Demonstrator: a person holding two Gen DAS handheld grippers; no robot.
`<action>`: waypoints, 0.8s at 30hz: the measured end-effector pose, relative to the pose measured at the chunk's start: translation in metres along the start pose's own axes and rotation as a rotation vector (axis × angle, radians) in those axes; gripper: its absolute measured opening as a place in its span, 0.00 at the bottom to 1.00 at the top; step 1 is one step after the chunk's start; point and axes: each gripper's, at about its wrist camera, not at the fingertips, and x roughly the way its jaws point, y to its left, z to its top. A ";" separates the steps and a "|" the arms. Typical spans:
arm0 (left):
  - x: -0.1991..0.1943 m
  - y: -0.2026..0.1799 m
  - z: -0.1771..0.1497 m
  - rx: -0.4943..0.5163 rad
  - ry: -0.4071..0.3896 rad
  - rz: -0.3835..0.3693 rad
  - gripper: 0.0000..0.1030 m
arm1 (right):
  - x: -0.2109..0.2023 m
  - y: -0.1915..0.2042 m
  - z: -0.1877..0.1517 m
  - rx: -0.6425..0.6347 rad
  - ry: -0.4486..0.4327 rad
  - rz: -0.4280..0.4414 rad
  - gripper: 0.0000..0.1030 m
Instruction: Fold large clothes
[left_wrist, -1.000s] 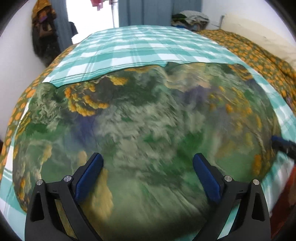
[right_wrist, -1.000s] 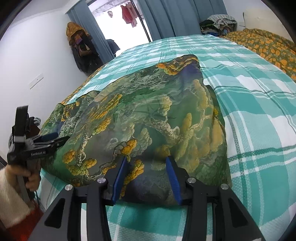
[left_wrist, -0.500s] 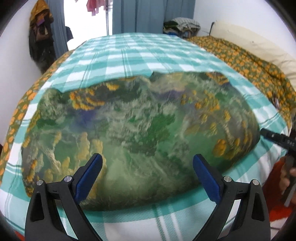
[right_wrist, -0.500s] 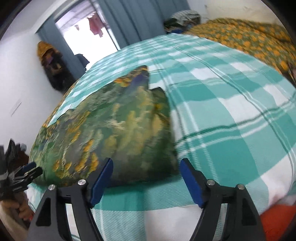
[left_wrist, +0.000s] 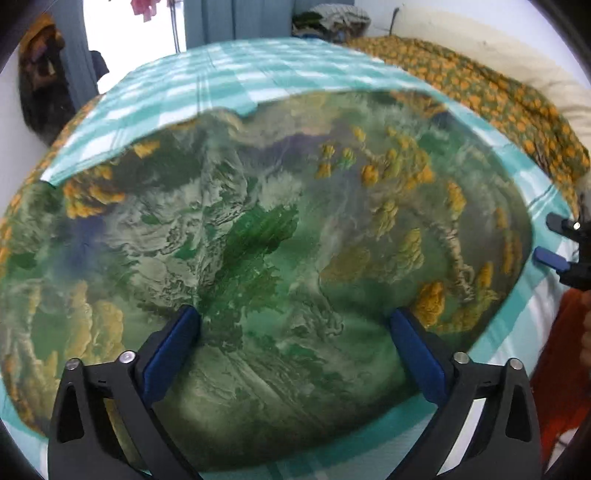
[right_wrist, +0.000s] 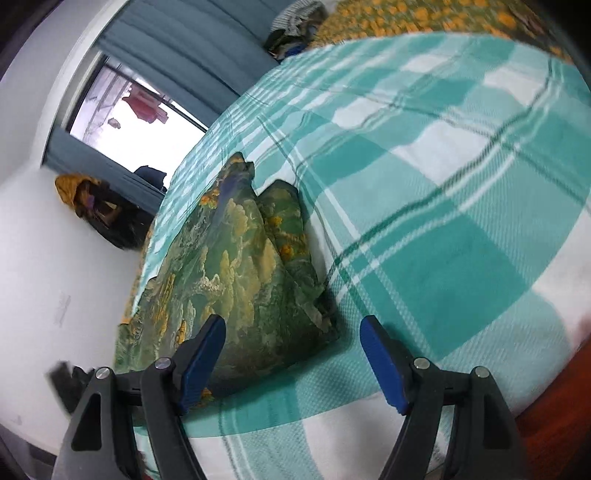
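Note:
A large garment (left_wrist: 280, 236) printed in green, grey and orange lies folded flat on the teal checked bedsheet (left_wrist: 221, 85). It also shows in the right wrist view (right_wrist: 236, 280), at the left. My left gripper (left_wrist: 295, 332) is open and empty, just above the garment's near part. My right gripper (right_wrist: 291, 350) is open and empty, tilted, above the garment's near right corner and the sheet (right_wrist: 461, 221). The right gripper also shows at the right edge of the left wrist view (left_wrist: 557, 240).
An orange-patterned quilt (left_wrist: 498, 96) lies along the right of the bed. A pile of clothes (left_wrist: 332, 18) sits at the far end by blue curtains (right_wrist: 192, 40). Dark clothes hang on the left wall (right_wrist: 99, 210). The bed's red near edge (right_wrist: 554, 424) is at lower right.
My right gripper opened, let go of the garment's near edge and swung right, tilting. My left gripper stayed open and moved back in over the garment.

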 end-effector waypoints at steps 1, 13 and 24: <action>0.002 0.001 0.001 -0.007 0.007 -0.006 0.99 | 0.006 -0.003 -0.001 0.021 0.031 0.026 0.76; 0.007 0.001 0.004 -0.017 0.015 -0.001 0.99 | 0.075 0.021 0.000 0.049 0.067 0.056 0.88; -0.031 -0.005 0.009 0.004 0.003 0.009 0.92 | 0.062 0.052 0.001 -0.113 -0.043 0.000 0.37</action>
